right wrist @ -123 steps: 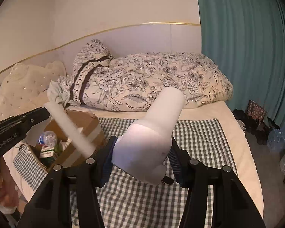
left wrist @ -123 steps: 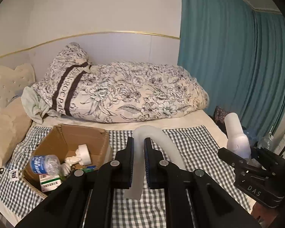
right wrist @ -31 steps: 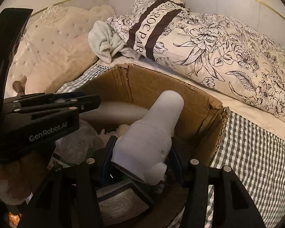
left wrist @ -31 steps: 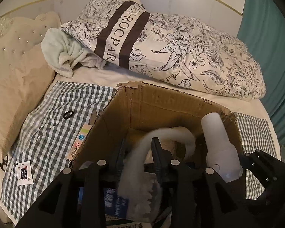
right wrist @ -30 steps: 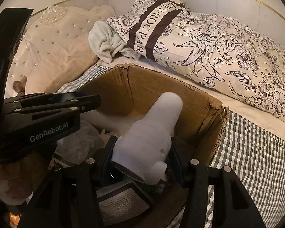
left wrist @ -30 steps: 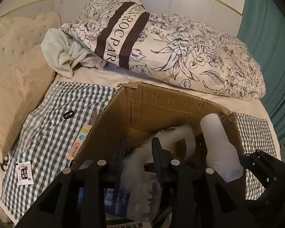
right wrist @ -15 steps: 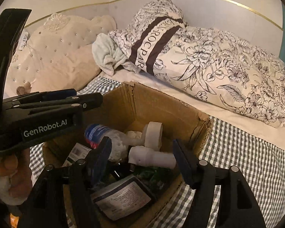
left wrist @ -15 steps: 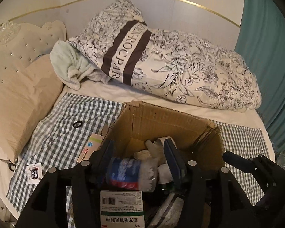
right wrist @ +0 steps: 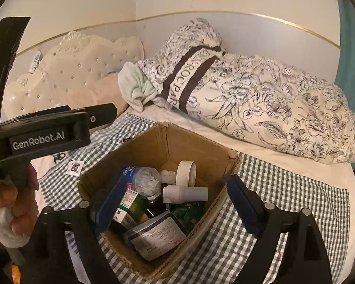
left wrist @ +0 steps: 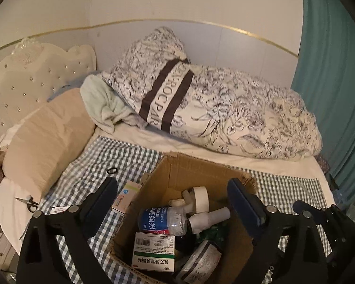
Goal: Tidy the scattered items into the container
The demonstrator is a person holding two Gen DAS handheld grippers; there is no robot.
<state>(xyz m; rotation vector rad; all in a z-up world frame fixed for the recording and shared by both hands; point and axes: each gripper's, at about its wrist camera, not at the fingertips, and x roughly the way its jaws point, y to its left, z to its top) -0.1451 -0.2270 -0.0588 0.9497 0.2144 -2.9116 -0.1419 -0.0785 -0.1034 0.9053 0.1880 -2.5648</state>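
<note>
both grippers hang above the cardboard box [left wrist: 196, 172], nothing between the jaws of either one. left gripper [left wrist: 172, 189]: jaws opening, already spread wide, pads clear of everything. right gripper [right wrist: 175, 189]: same, jaws opening, wide, empty.

box sits on the checked cloth [right wrist: 295, 189] on the bed, top open. inside: white hair dryer [right wrist: 184, 193] lying on its side near the middle, roll of white tape [right wrist: 187, 169] standing on edge just behind it, water bottle [left wrist: 163, 220] with a blue label on its side, green-and-white medicine box [left wrist: 153, 253] at the near wall, a pouch with a printed label [right wrist: 156, 236] beside it.

still out on the cloth, left of the box: small carton [left wrist: 127, 196] touching the box wall, black hair tie [left wrist: 111, 170], scissors [left wrist: 27, 202], small tag [right wrist: 75, 166].

floral duvet [left wrist: 236, 118] is bunched up behind the box. a hand [right wrist: 9, 203] holds the left gripper's handle, visible in the right wrist view.
</note>
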